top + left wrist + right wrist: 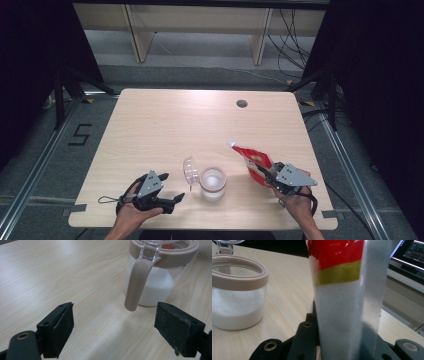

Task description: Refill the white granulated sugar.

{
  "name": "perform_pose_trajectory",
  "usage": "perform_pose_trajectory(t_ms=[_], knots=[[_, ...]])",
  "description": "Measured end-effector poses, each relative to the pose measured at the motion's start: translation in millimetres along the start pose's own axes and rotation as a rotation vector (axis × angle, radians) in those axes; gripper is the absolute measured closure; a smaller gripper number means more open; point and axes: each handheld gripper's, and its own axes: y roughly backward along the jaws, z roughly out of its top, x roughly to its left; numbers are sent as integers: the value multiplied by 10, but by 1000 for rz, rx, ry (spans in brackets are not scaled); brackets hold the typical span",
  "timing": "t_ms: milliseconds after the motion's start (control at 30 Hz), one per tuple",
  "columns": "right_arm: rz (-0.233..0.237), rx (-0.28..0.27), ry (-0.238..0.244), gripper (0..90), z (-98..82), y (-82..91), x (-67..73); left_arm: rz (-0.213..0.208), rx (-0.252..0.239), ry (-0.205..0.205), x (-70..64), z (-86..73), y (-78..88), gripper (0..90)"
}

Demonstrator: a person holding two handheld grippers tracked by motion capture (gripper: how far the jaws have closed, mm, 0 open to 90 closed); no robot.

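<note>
A clear jar point(213, 184) with a beige rim stands near the table's front edge, its hinged lid point(189, 171) flipped open to the left, white granules inside. In the left gripper view the jar point(160, 275) is ahead of the jaws with its beige latch point(137, 282) hanging down. My left gripper point(172, 200) rests open on the table left of the jar, nothing between its jaws. My right gripper point(265, 172) is shut on a red, yellow and white pouch point(252, 160), held tilted right of the jar. The pouch point(342, 302) rises between the jaws; the jar point(238, 290) sits at left.
A round cable hole point(242, 103) lies near the table's far edge. Wooden frame legs point(135, 35) and cables stand on the floor behind the table. Dark curtains hang on both sides.
</note>
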Motion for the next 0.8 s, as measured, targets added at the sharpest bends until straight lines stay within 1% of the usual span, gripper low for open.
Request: perform_pose_trajectory(t_ms=[67, 100, 133, 167, 200, 267, 300, 333, 367, 433, 500, 533, 567, 633, 667, 733, 767, 800], knots=[[4, -1, -4, 806, 0, 2, -12, 1, 0, -2, 1, 1, 3, 154], [0, -3, 2, 806, -3, 0, -18, 1, 0, 26, -18, -5, 1, 154], [2, -2, -17, 806, -7, 3, -16, 0, -1, 27, -20, -5, 0, 154], [2, -2, -17, 806, -7, 3, -16, 0, -1, 27, -21, -4, 0, 154], [7, 12, -27, 806, -7, 11, -13, 0, -1, 27, -20, -4, 1, 154], [-11, 5, -34, 805, -16, 18, -32, 1, 0, 27, -16, -4, 3, 154], [-1, 19, -68, 804, -22, 37, -34, 2, -1, 21, -11, -3, 5, 154], [-1, 19, -68, 804, -22, 37, -34, 1, -2, 22, -12, -3, 6, 154], [-14, 10, -64, 804, -32, 49, -51, 5, -1, 24, -16, -2, 9, 154], [-24, 10, -78, 804, -53, 77, -73, 0, -1, 20, -11, -2, 6, 154], [-10, 18, -115, 803, -81, 94, -79, 1, 0, 27, -17, -3, 3, 154], [-34, -3, -98, 804, -90, 90, -95, 0, -1, 25, -18, -2, 3, 154], [-41, 1, -90, 803, -90, 98, -109, 0, -2, 21, -16, -1, 4, 154], [-44, 7, -93, 803, -99, 103, -125, 2, -1, 22, -11, -1, 5, 154], [-41, 4, -89, 803, -107, 101, -139, 2, -1, 28, -13, -3, 4, 154], [-47, 1, -96, 803, -115, 106, -132, 2, -1, 19, -9, -3, 5, 154], [-45, 3, -97, 803, -116, 105, -131, 2, -1, 22, -11, -3, 5, 154], [-45, 11, -111, 802, -116, 103, -131, 2, -1, 22, -13, -2, 4, 154]])
